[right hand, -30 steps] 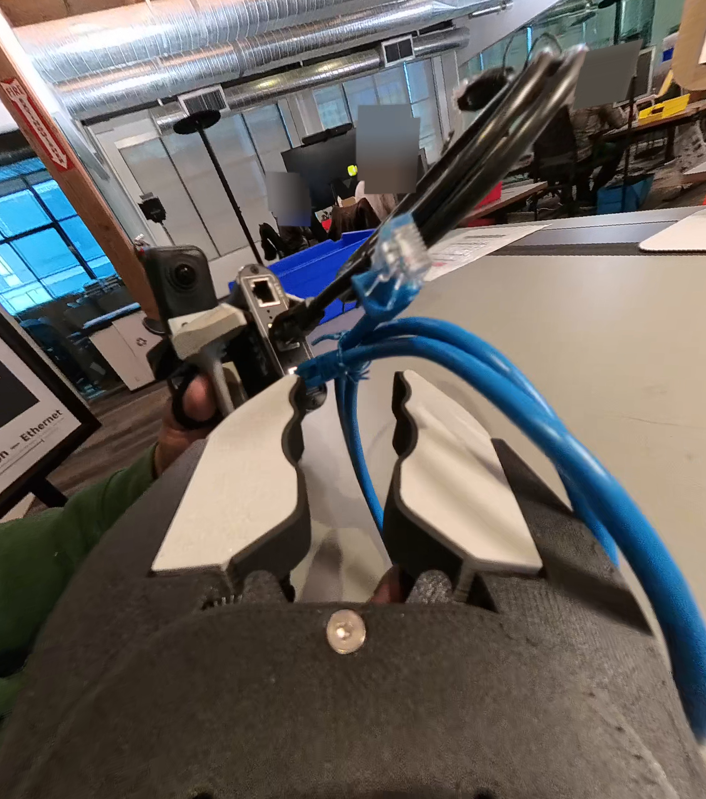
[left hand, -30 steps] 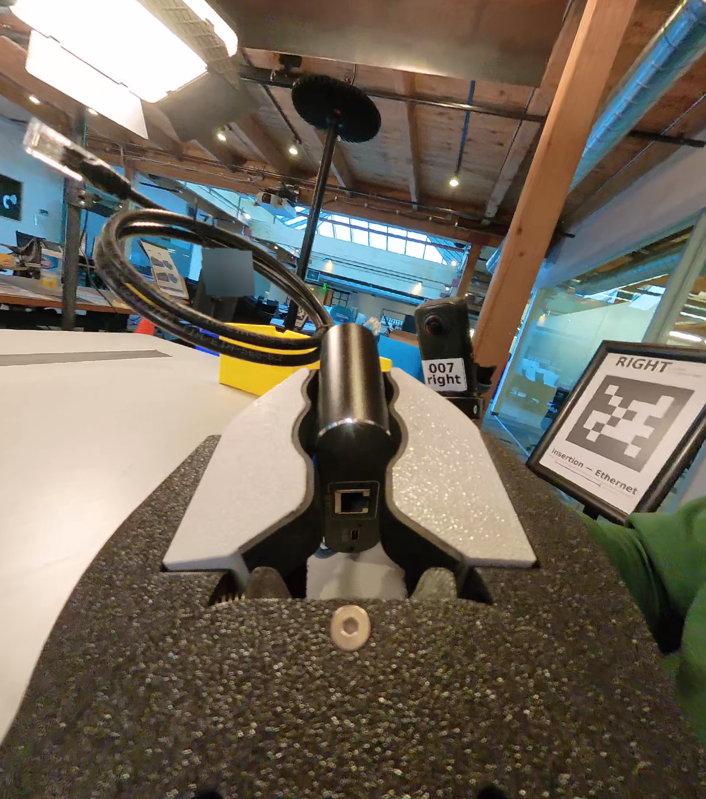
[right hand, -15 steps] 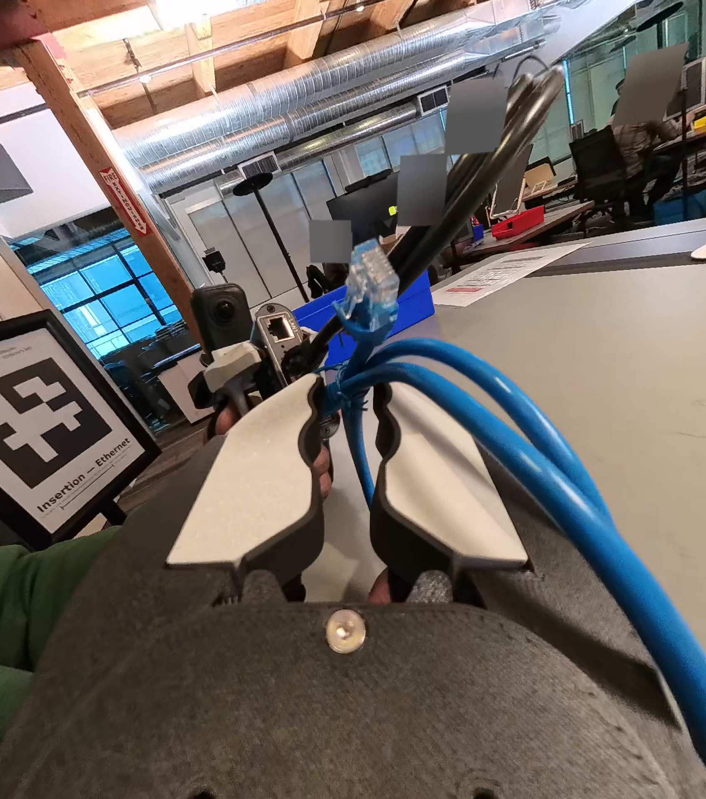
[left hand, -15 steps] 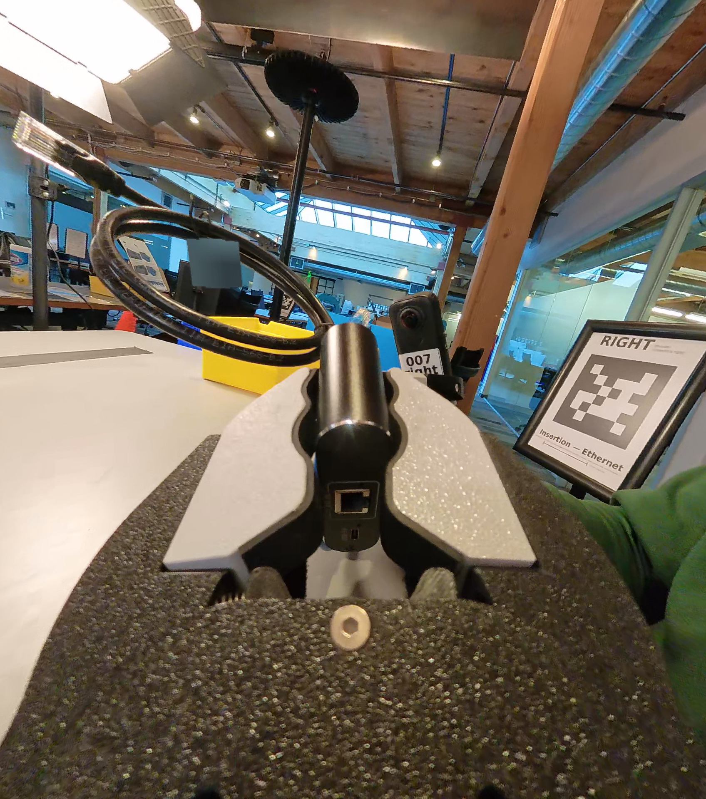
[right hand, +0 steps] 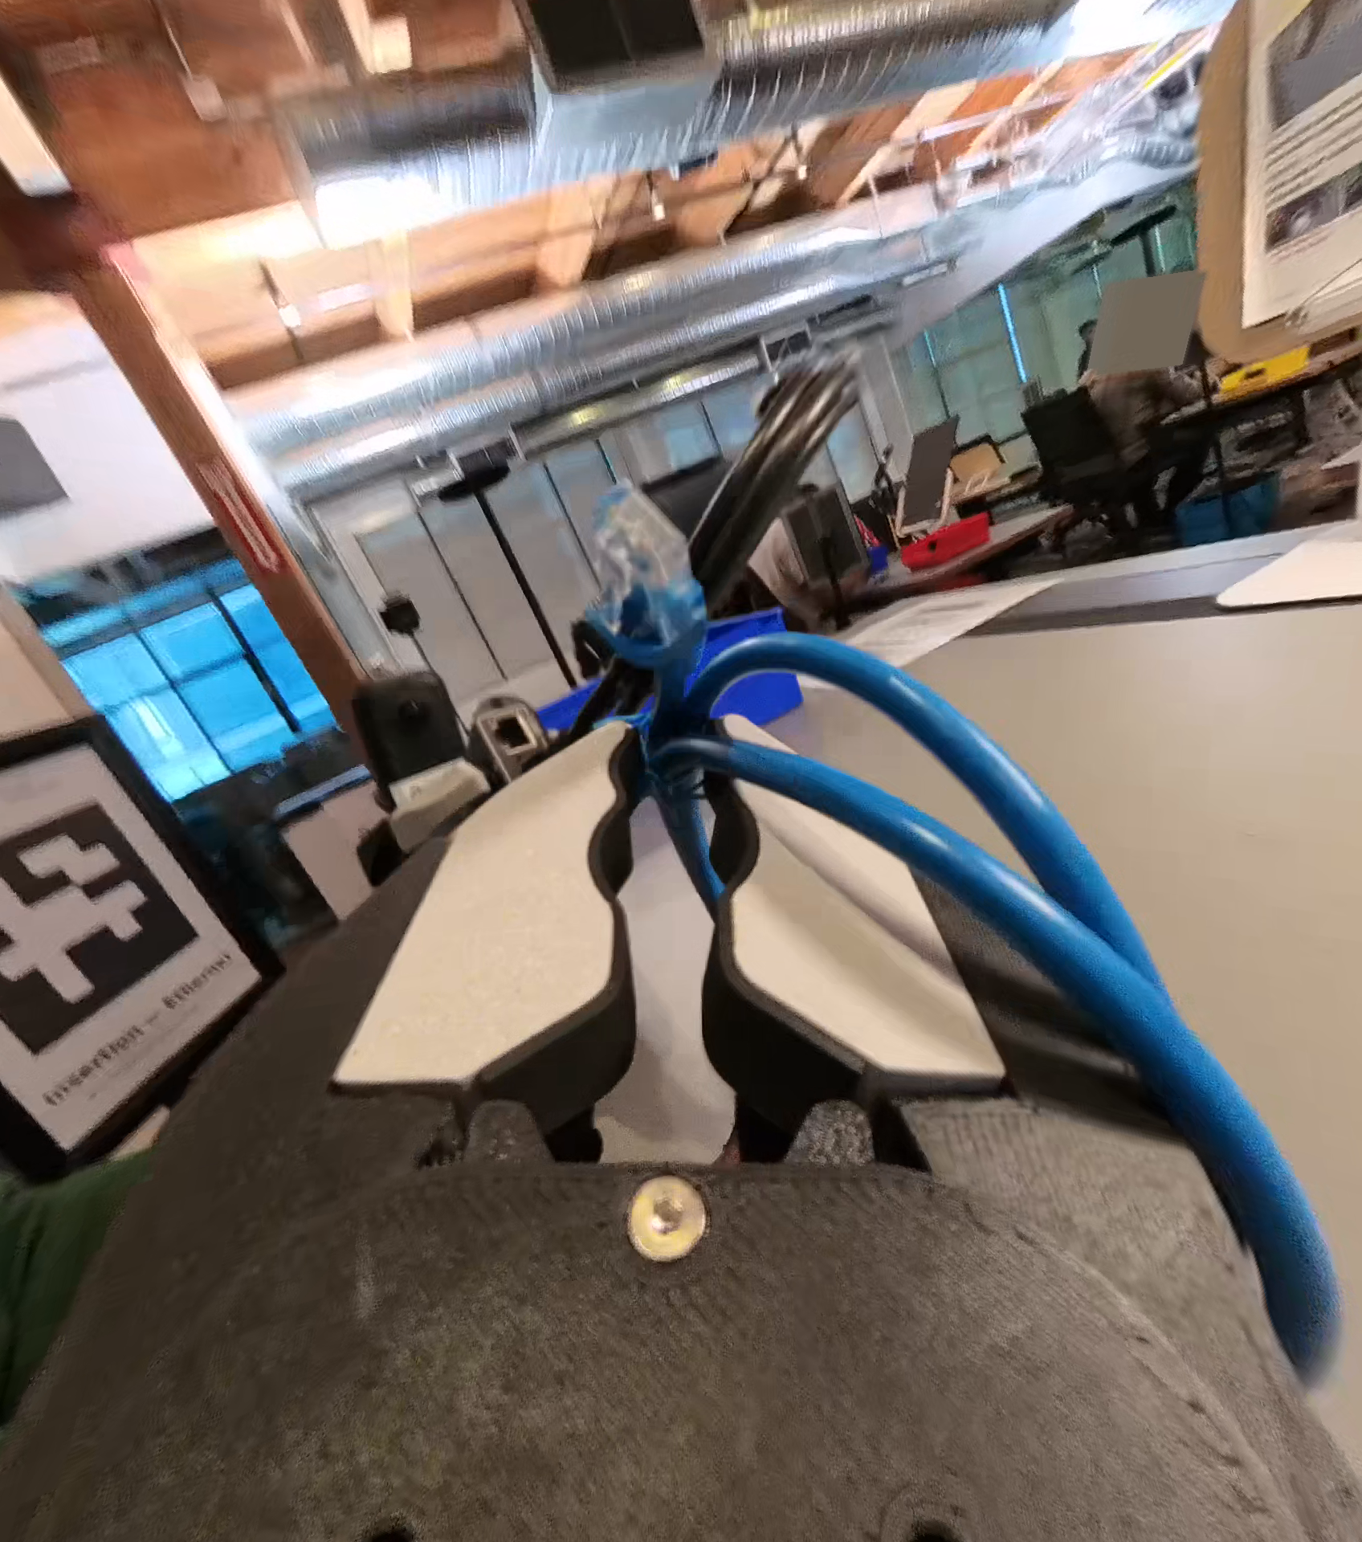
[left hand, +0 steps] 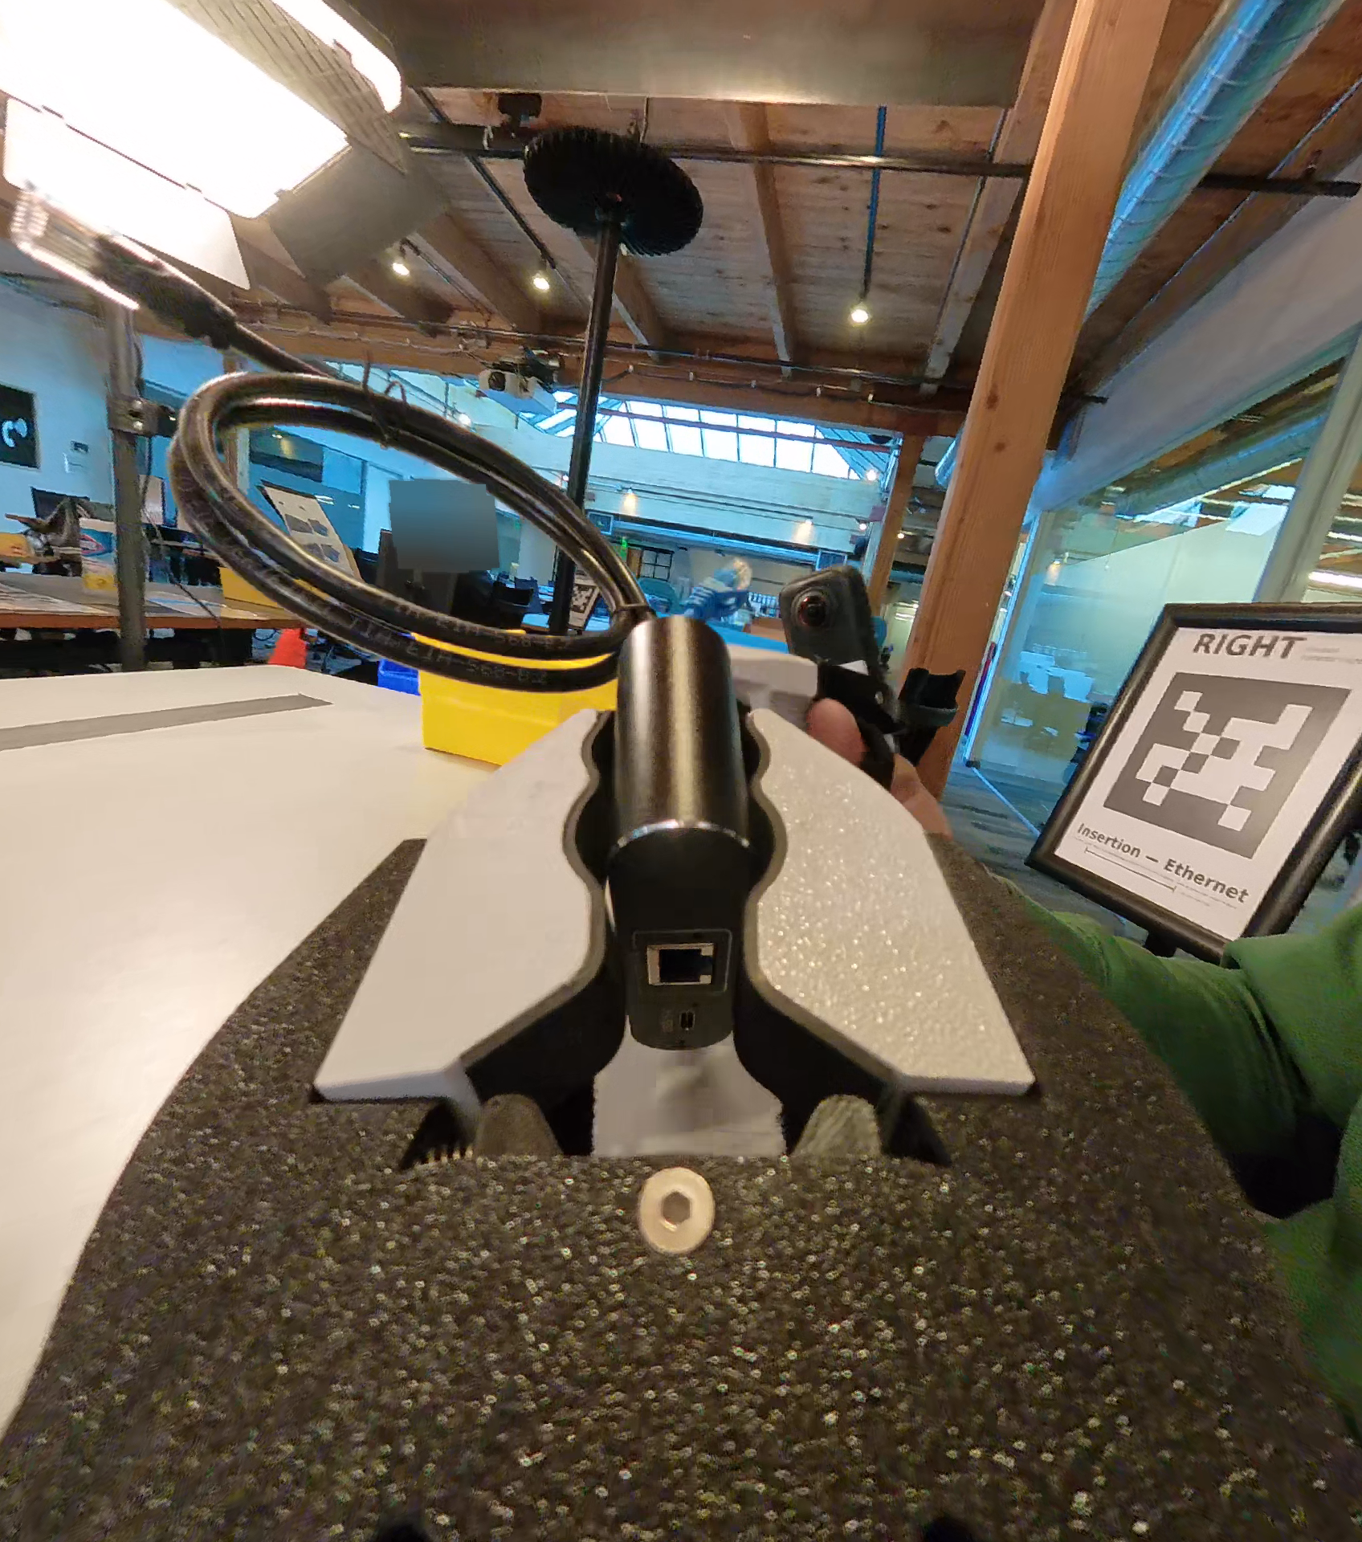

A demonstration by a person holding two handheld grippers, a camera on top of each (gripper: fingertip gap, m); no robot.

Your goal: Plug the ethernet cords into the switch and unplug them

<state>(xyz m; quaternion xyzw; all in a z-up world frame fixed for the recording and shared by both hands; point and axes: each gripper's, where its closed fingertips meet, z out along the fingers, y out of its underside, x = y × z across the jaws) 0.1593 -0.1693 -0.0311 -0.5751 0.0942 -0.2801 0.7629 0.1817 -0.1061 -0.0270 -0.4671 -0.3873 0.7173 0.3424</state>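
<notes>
The jaws of the left gripper [left hand: 679, 755] were clamped on the black switch [left hand: 679, 843], its empty port facing back, a coiled black cord [left hand: 344, 534] rising from its far end. The right gripper [right hand: 668, 751] pinched the bundled blue cord [right hand: 986, 843] above the pale worktop [right hand: 1212, 751], its clear plug [right hand: 638, 542] pointing up, unplugged.
</notes>
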